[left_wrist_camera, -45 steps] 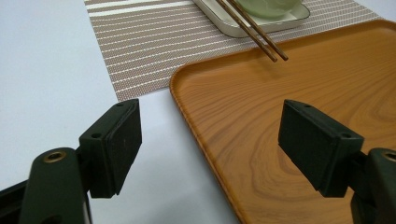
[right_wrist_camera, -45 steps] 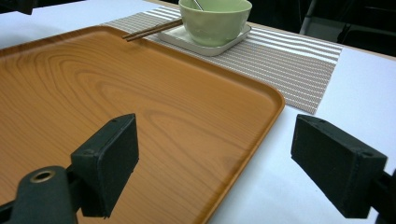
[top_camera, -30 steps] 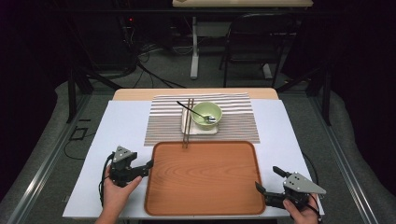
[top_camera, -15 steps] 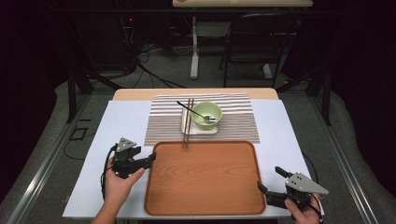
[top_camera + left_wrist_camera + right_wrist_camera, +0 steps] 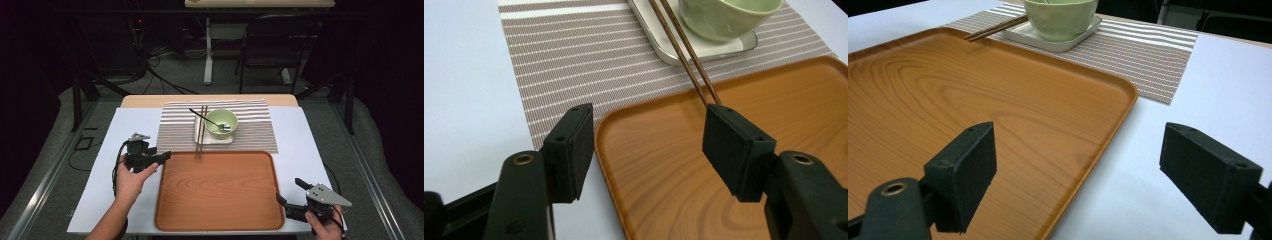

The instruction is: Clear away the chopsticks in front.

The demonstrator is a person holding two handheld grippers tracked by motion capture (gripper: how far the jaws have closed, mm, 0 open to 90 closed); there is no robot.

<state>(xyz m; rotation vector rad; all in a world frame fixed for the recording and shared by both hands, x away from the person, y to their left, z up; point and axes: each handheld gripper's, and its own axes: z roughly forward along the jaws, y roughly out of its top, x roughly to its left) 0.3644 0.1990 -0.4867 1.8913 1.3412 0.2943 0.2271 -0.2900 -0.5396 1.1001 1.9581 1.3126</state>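
Table (image 5: 310,135): tray (image 5: 220,190), open left gripper (image 5: 162,157)

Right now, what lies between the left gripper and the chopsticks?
In the high view, between the left gripper and the chopsticks: a corner of the striped mat and the tray rim. Nothing else.

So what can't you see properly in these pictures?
- Chopsticks: near tips hidden behind the left claw's pad, left gripper view.
- Green bowl: top cut off by the frame edge, right gripper view.
- Spoon in the bowl: too small for detail, high view.
- Wooden tray: bottom edge cuts it off, left gripper view.
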